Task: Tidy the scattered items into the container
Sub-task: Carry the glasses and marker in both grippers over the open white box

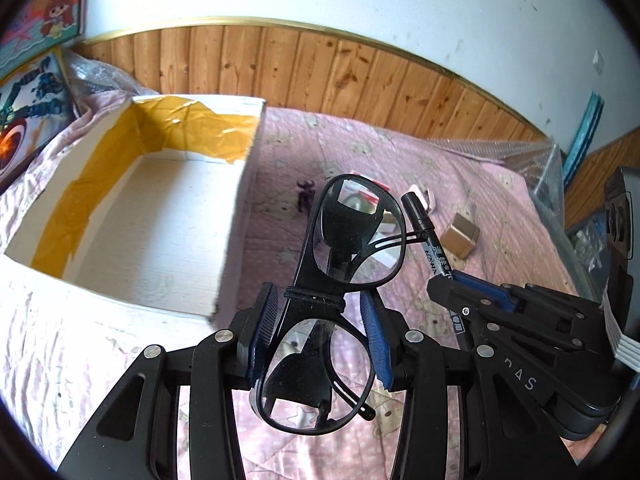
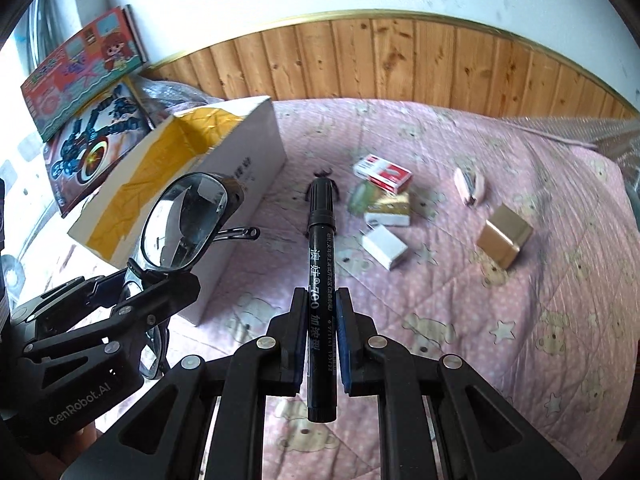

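Left gripper (image 1: 320, 336) fingers clamp glasses (image 1: 340, 280); right gripper (image 2: 321, 336) fingers pinch a marker (image 2: 320, 280) (box (image 1: 140, 200) alongside, on the bed).

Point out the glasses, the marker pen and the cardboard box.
glasses (image 1: 320, 304), left wrist view, on the bridge between the lenses.
marker pen (image 2: 320, 256), right wrist view, on the printed barrel.
cardboard box (image 1: 160, 216), left wrist view, on its bare white floor.

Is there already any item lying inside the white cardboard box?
No, the left wrist view shows the white cardboard box with a bare floor and only yellow tape on its walls.
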A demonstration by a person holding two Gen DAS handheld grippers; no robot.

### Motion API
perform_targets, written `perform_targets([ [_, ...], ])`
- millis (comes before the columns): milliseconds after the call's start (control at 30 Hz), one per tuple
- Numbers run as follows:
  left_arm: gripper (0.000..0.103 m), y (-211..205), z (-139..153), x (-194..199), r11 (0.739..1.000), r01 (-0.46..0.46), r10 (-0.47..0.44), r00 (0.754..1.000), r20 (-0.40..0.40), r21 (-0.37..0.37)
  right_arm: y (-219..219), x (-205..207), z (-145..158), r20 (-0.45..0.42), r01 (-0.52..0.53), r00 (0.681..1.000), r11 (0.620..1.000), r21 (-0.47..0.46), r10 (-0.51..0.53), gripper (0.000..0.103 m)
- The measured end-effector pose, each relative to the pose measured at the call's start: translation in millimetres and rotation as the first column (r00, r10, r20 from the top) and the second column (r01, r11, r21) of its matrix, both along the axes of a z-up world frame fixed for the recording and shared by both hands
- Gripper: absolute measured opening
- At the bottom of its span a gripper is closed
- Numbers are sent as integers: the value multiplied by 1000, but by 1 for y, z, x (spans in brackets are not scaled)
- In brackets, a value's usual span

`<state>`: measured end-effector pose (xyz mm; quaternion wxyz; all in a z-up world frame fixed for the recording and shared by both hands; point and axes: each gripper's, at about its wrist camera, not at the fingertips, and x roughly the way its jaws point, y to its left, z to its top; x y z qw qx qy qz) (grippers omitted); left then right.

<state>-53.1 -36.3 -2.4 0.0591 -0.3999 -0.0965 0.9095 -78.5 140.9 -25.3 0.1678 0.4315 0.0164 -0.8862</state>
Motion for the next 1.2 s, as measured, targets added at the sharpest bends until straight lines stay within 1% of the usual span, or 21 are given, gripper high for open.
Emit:
perform_targets([
  [300,44,-37,22,11,998,-52,54,998,-37,36,-42,5,25,-41,-91,995,996,12,91,15],
  [533,44,-65,34,8,994,-92,95,995,-44,61,-69,-1,36,-52,-151,987,988,24,152,15],
  [833,44,-98,39,-9,987,-137,140,990,-31,90,-104,-18,49,-55,-222,973,975,22,223,15],
  [1200,44,-121,46,-37,982,-160,161,987,-11,99,-140,-49,55,-39,-278,960,961,9,278,15],
])
